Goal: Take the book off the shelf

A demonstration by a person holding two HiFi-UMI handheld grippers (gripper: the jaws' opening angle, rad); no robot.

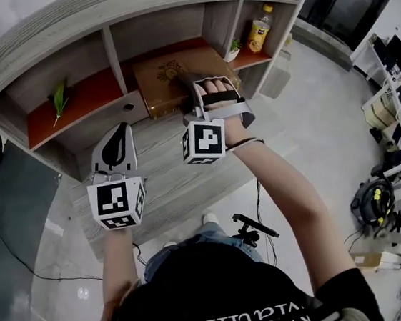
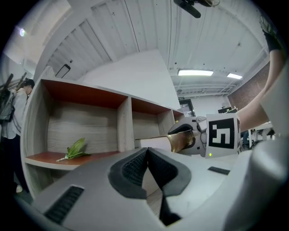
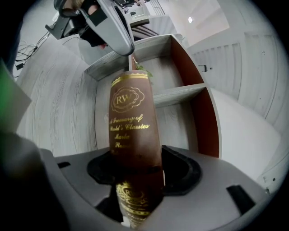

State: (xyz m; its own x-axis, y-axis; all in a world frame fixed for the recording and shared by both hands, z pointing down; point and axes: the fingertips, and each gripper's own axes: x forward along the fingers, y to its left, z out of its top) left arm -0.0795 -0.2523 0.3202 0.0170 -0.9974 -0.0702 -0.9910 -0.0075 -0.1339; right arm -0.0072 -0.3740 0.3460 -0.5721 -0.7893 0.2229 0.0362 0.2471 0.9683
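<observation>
Brown with gilt print, one book (image 1: 164,81) lies flat in the middle compartment of the grey wood-grain shelf (image 1: 64,35), its near end sticking out past the front edge. From the head view, two grippers are counted, each with one marker cube. The right gripper (image 1: 194,96) is laid over the book's near end. The left gripper (image 1: 117,140) is held in front of the shelf, apart from the book. One leaf sprig (image 1: 59,100) is seen on the red board of the left compartment. One yellow bottle (image 1: 259,28) and one small plant (image 1: 233,48) are seen at the right end.

In the left gripper view, the left gripper (image 2: 146,167) is shown with its two pads (image 2: 133,169) pressed together and nothing between them. Two upright dividers are counted in the shelf (image 2: 124,122). The single leaf sprig (image 2: 76,149) is seen at left. The book (image 2: 156,142) is seen at right, clamped at its end by the right gripper (image 2: 183,135). One person (image 2: 13,106) is seen at the far left edge, and two ceiling lights (image 2: 195,72) are lit.

In the right gripper view, the right gripper (image 3: 135,180) is seen pinching the book (image 3: 131,122): the spine runs up between the two pads (image 3: 180,169), which are set against its covers. The shelf (image 3: 180,94) is seen beyond it, and the left gripper (image 3: 113,27) at the top.
</observation>
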